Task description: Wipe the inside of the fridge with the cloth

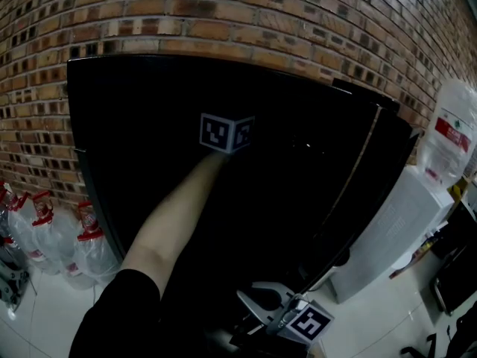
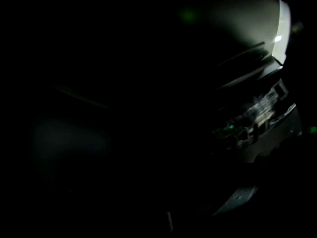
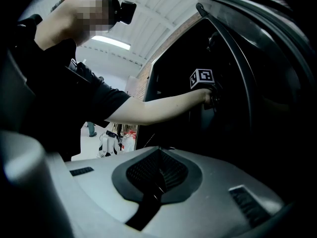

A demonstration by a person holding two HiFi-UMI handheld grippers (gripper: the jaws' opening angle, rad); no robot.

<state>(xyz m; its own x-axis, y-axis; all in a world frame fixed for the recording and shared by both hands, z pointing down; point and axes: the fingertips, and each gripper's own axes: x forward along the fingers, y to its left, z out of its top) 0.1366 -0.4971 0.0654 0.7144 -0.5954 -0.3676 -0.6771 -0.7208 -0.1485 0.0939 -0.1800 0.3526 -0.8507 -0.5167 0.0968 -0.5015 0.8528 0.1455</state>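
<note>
The black fridge (image 1: pixel 149 110) stands open, its inside very dark. A person's bare left arm (image 1: pixel 175 215) reaches deep into it. Only the left gripper's marker cube (image 1: pixel 227 133) shows there; its jaws are lost in the dark. The right gripper view shows that cube (image 3: pixel 202 78) inside the fridge. The left gripper view is almost black, with just a pale patch of inner wall (image 2: pixel 247 29) and ribbed ledges (image 2: pixel 247 58). No cloth is visible in any view. My right gripper (image 1: pixel 272 304) (image 3: pixel 156 175) waits low in front of the fridge, shut, nothing between its pads.
The fridge door (image 1: pixel 376 162) hangs open to the right. A white water dispenser (image 1: pixel 387 230) with a bottle (image 1: pixel 447 136) stands beyond it. Several plastic water bottles (image 1: pixel 45 230) sit on the floor at the left. A brick wall (image 1: pixel 223 13) is behind.
</note>
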